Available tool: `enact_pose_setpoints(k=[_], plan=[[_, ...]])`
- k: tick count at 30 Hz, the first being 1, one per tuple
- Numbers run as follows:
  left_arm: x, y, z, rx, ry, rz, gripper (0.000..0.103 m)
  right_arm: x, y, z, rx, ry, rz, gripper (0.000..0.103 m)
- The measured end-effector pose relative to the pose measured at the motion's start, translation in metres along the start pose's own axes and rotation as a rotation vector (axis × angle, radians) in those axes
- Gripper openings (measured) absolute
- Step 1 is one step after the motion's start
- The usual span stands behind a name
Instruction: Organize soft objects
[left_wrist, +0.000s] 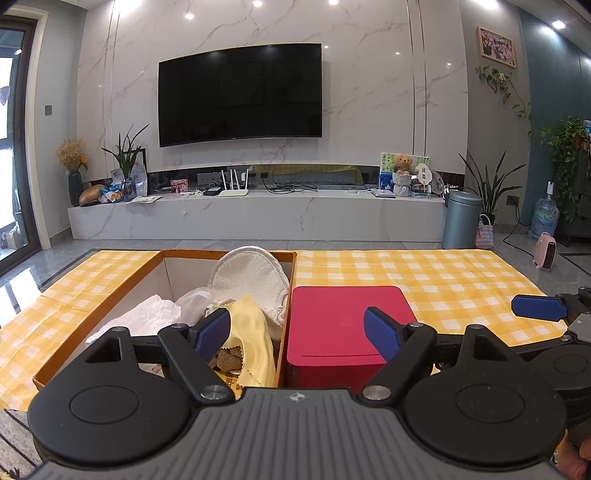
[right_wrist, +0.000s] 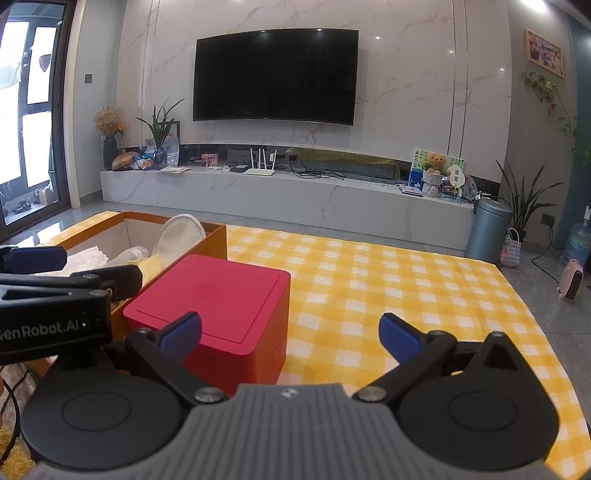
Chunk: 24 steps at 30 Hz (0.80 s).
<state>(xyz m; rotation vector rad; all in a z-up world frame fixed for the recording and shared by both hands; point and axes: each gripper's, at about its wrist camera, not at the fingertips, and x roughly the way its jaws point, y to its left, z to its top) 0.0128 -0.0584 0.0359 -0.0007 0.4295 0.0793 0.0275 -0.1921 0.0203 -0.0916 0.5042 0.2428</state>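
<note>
An open orange cardboard box (left_wrist: 122, 291) sits on the yellow checked table and holds soft things: a white round terry cloth (left_wrist: 255, 280), a pale yellow cloth (left_wrist: 251, 332), white crumpled fabric (left_wrist: 147, 314) and a brown piece (left_wrist: 227, 358). The yellow cloth hangs against my left fingertip. A red closed box (left_wrist: 343, 321) stands right beside it. My left gripper (left_wrist: 297, 334) is open, straddling the orange box's right wall. My right gripper (right_wrist: 290, 334) is open and empty, at the red box's (right_wrist: 221, 295) near right corner. The orange box (right_wrist: 210, 240) is at the left there.
The yellow checked tablecloth (right_wrist: 388, 295) spreads to the right of the boxes. Beyond the table are a marble TV bench (left_wrist: 258, 214), a wall TV, a grey bin (left_wrist: 461, 218) and a pink heater (left_wrist: 546, 251) on the floor.
</note>
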Motion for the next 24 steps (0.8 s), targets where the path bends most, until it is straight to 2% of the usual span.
enact_pose_setpoints(k=[24], plan=[[0.0024, -0.0001, -0.0034, 0.008, 0.006, 0.007, 0.096, 0.0045, 0.0005, -0.0029, -0.006, 0.015, -0.003, 0.100]])
